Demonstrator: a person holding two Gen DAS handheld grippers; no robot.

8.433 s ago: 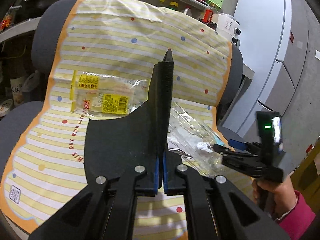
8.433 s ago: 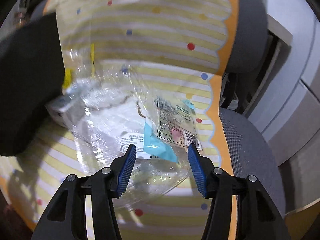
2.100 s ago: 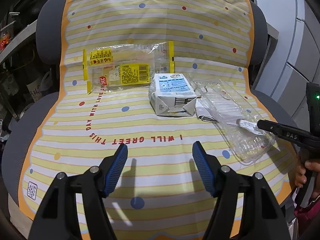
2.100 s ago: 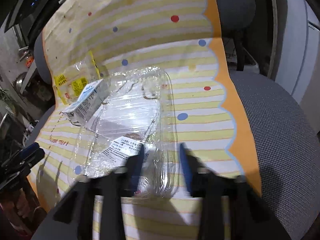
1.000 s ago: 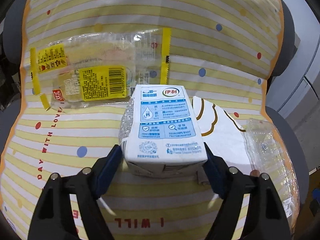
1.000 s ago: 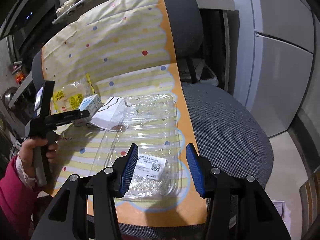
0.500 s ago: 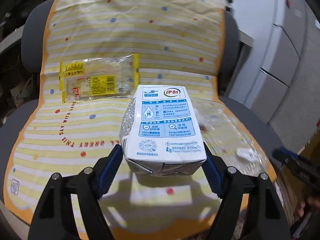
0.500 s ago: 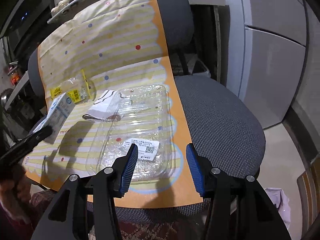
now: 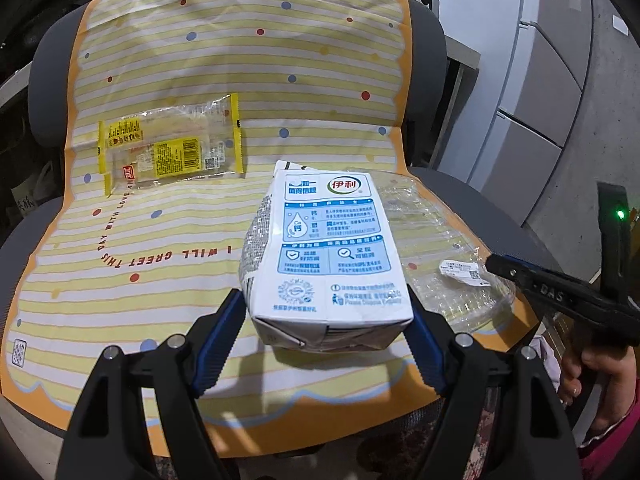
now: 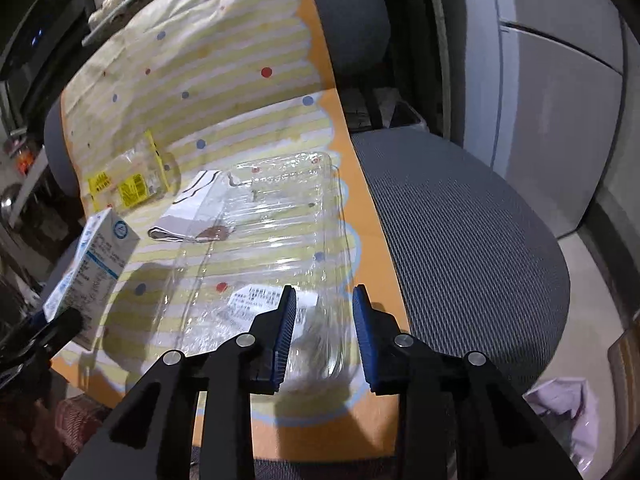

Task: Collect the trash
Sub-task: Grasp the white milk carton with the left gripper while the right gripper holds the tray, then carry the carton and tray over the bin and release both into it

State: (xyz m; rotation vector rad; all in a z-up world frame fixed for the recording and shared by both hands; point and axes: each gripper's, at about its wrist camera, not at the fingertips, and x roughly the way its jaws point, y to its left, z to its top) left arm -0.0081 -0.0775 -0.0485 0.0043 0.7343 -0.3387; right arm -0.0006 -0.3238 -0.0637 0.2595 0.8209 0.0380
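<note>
A white and blue milk carton [image 9: 324, 248] is held off the seat, with my left gripper [image 9: 324, 298] shut on its base. It also shows at the left of the right wrist view as the carton [image 10: 94, 252]. A clear plastic tray [image 10: 272, 216] with a white label lies on the striped cover. My right gripper [image 10: 324, 300] is open, its blue pads either side of the tray's near rim. In the left wrist view the right gripper [image 9: 494, 266] reaches in over the tray [image 9: 432, 240]. A yellow snack wrapper [image 9: 168, 148] lies further back.
A yellow striped cover [image 9: 240, 60] drapes a grey office chair [image 10: 460, 232]. A folded white paper [image 10: 192, 208] lies partly under the tray. White cabinets [image 9: 540, 80] stand to the right. A pale plastic bag [image 10: 560, 404] lies on the floor. A hand in a pink sleeve [image 9: 600, 380] holds the right gripper.
The left gripper has lifted the carton further back from the seat. The right gripper has moved down to the tray's near rim and its fingers have come closer together.
</note>
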